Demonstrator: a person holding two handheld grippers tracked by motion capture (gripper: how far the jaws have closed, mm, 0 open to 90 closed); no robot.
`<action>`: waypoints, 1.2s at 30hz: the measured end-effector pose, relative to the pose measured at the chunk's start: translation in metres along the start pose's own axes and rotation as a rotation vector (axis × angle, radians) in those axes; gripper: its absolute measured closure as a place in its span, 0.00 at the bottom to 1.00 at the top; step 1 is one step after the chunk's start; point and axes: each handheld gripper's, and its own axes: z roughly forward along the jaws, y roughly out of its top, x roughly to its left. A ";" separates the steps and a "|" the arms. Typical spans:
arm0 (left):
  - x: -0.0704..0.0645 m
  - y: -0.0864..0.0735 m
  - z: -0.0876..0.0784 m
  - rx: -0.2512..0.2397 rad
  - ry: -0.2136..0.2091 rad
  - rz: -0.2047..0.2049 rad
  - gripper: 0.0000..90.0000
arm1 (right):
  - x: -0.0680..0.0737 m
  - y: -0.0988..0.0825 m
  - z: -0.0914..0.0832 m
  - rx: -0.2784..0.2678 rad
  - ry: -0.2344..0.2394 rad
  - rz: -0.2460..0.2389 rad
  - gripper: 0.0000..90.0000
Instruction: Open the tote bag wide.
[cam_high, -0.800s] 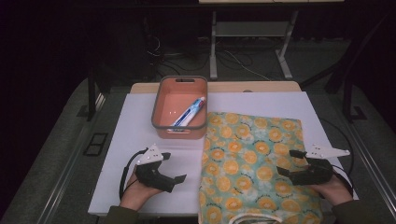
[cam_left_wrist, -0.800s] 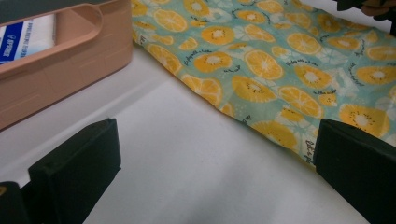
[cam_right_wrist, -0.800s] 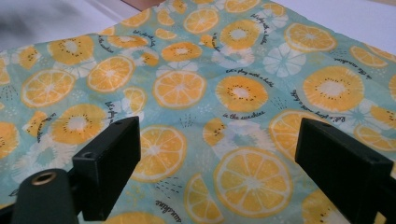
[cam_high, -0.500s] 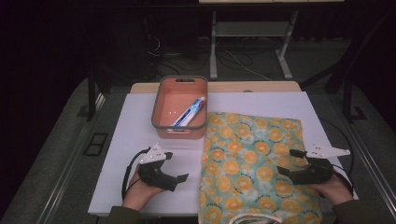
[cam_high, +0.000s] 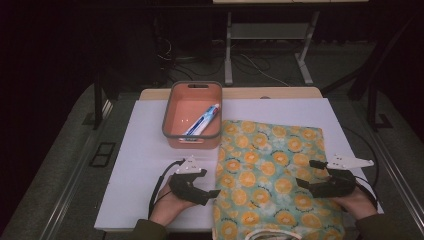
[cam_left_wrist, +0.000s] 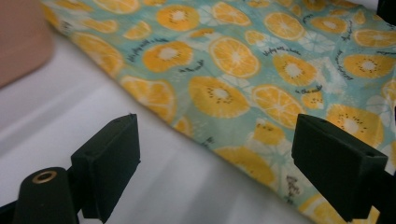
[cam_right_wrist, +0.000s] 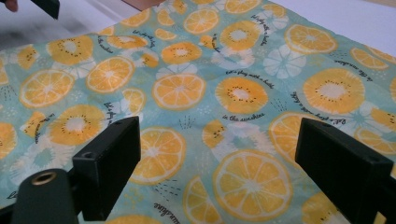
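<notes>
the left gripper (cam_high: 210, 192) has been slid up to the orange-print cloth's (cam_high: 272, 172) edge, jaws wide like the right gripper's (cam_high: 306, 174), nothing pinched yet, so a grab looks close

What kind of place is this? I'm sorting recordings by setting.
Probably a lab or recording workspace, not a home: a white board covers the table, cables trail across the dark floor, and a metal stand sits behind.

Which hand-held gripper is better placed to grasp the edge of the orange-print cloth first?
The left hand-held gripper, likely. Its open jaws sit right at the left edge of the cloth, one jaw over the white board. The right hand-held gripper, also open, hovers above the cloth's middle.
</notes>
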 end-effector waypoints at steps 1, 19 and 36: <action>-0.001 0.001 0.004 0.005 -0.003 -0.006 0.16 | 0.000 0.000 0.000 0.000 0.000 -0.001 0.15; -0.010 0.002 0.026 0.110 0.041 0.075 0.74 | 0.000 0.000 0.000 0.001 0.001 -0.003 0.15; 0.010 0.024 0.034 0.091 0.071 0.087 1.00 | 0.000 0.000 -0.001 -0.003 0.002 -0.001 0.15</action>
